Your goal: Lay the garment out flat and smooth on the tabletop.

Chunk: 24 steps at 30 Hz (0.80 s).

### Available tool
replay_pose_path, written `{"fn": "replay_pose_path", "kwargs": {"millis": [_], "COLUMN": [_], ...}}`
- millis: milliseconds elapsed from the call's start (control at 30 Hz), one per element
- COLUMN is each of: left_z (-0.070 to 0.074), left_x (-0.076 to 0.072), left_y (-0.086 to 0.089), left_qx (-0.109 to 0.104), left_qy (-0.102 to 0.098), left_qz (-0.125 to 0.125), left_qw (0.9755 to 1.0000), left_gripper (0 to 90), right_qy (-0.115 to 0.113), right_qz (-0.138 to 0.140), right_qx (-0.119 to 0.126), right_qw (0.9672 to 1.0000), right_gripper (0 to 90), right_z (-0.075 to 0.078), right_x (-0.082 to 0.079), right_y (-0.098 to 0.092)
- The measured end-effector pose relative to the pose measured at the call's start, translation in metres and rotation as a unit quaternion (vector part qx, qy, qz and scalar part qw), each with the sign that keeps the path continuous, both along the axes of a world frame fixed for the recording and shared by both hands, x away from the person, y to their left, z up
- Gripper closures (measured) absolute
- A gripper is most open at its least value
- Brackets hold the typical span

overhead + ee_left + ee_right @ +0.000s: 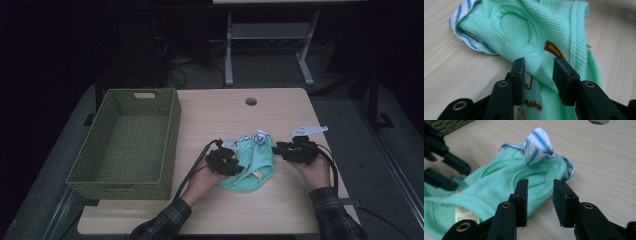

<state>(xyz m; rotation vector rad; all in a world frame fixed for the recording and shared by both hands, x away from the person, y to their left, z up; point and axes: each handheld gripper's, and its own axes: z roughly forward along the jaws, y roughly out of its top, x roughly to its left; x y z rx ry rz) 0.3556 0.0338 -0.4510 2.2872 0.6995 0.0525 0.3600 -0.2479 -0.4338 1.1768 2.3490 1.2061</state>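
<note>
- left gripper (pixel 231 161) sits at the near left edge of the mint green garment (pixel 251 162); jaws apart, fabric between them, pads not pressing
- right gripper (pixel 283 149) sits just right of the garment; jaws apart, nothing clamped
- the garment lies crumpled on the table (pixel 280 200), between both grippers; its blue-striped lining (pixel 537 146) pokes up at the far end
- green woven basket (pixel 125 175) stands to the left; a cable hole (pixel 251 102) lies farther back
</note>
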Motion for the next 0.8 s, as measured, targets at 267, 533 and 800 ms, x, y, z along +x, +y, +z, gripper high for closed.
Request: {"fn": "replay_pose_path", "kwargs": {"millis": [267,533,800], "left_z": [-0.005,-0.001,0.009], "left_x": [0.005,0.006,0.006], "left_y": [-0.004,-0.003,0.0], "left_qx": [0.018,0.013,-0.01], "left_qy": [-0.006,-0.011,-0.025], "left_qz": [-0.012,-0.012,-0.003], "left_qw": [0.9997,0.9998,0.9996], "left_gripper": [81.6,88.8,89.1], "right_qy": [0.008,0.015,0.023], "right_qz": [0.009,0.03,0.071], "right_qx": [-0.002,-0.001,-0.009], "right_qw": [0.9999,0.9994,0.9972], "right_gripper": [62.8,68.6,89.5], "right_z": [-0.006,-0.01,-0.014], "right_x": [-0.025,-0.048,-0.056], "right_y": [-0.006,-0.001,0.015]}}
